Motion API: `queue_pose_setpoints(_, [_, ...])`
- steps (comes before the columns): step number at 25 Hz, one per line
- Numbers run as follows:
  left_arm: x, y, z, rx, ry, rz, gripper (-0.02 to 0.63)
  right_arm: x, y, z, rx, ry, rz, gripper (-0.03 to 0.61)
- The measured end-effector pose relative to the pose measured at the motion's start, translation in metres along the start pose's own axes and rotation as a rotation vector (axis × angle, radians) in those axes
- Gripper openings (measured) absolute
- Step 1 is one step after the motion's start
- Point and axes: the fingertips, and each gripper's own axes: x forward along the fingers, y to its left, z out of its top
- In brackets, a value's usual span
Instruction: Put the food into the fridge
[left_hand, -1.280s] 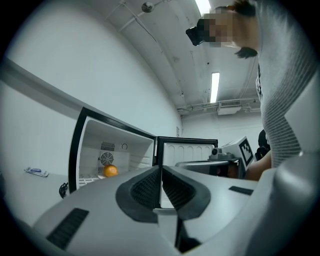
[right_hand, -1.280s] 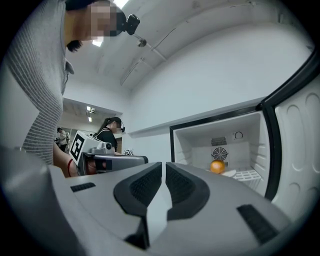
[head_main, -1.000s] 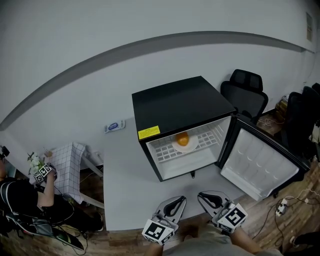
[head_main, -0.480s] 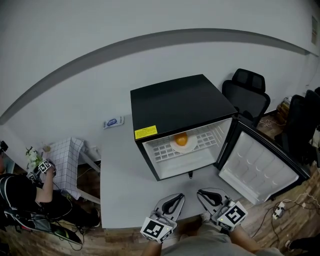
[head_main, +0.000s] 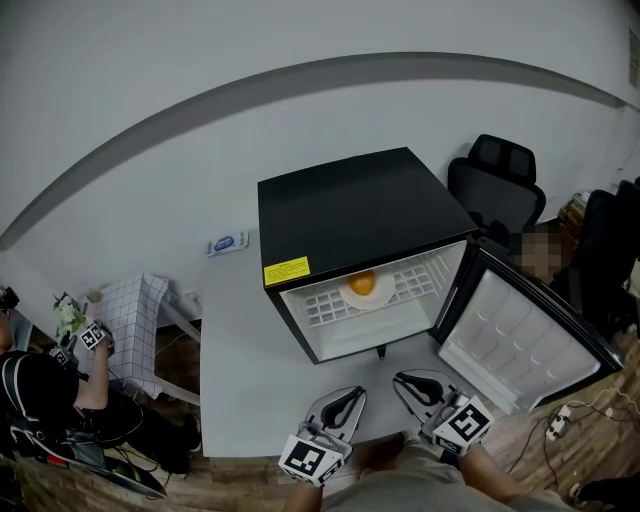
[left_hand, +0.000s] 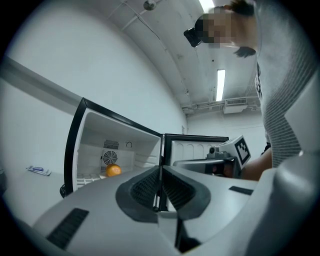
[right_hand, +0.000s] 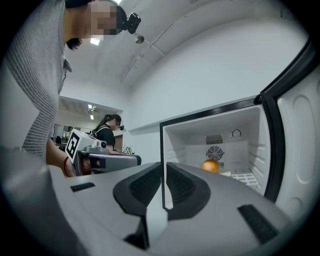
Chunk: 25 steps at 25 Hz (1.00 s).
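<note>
A black mini fridge (head_main: 350, 215) stands on the grey table (head_main: 240, 380) with its door (head_main: 520, 335) swung open to the right. Inside, an orange (head_main: 363, 284) rests on a white plate (head_main: 370, 296) on the white wire shelf; the orange (left_hand: 113, 170) shows in the left gripper view and again, as the orange (right_hand: 210, 166), in the right gripper view. My left gripper (head_main: 347, 404) and right gripper (head_main: 415, 388) sit side by side at the table's near edge, well short of the fridge. Both are shut with nothing between their jaws.
A small blue-and-white packet (head_main: 227, 244) lies on the table left of the fridge. Black office chairs (head_main: 500, 185) stand behind the fridge door. At the far left a person (head_main: 45, 400) sits beside a checked cloth (head_main: 130, 320).
Both grippers have drawn slightly back toward the table's near edge, away from the fridge. The fridge, its door and the orange have kept their places.
</note>
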Motion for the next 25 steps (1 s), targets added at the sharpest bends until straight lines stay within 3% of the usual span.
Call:
queue_pose_setpoints(3, [0.001,0.001,-0.002,-0.004,0.002,0.002,0.012,0.003,-0.001,0.003,0.003,-0.008,0.007,0.037])
queue_pose_setpoints(5, [0.002,0.001,-0.002,-0.004,0.000,0.001,0.012,0.006,-0.001,0.003,0.001,-0.009,0.012,0.089])
queue_pose_setpoints(13, [0.004,0.001,-0.003,-0.001,0.011,0.004,0.012,0.008,-0.009,0.006,0.008,-0.024,-0.005,0.192])
queue_pose_setpoints(25, [0.003,-0.005,-0.006,0.003,0.019,-0.001,0.012,0.016,-0.024,0.008,0.000,-0.025,-0.012,0.219])
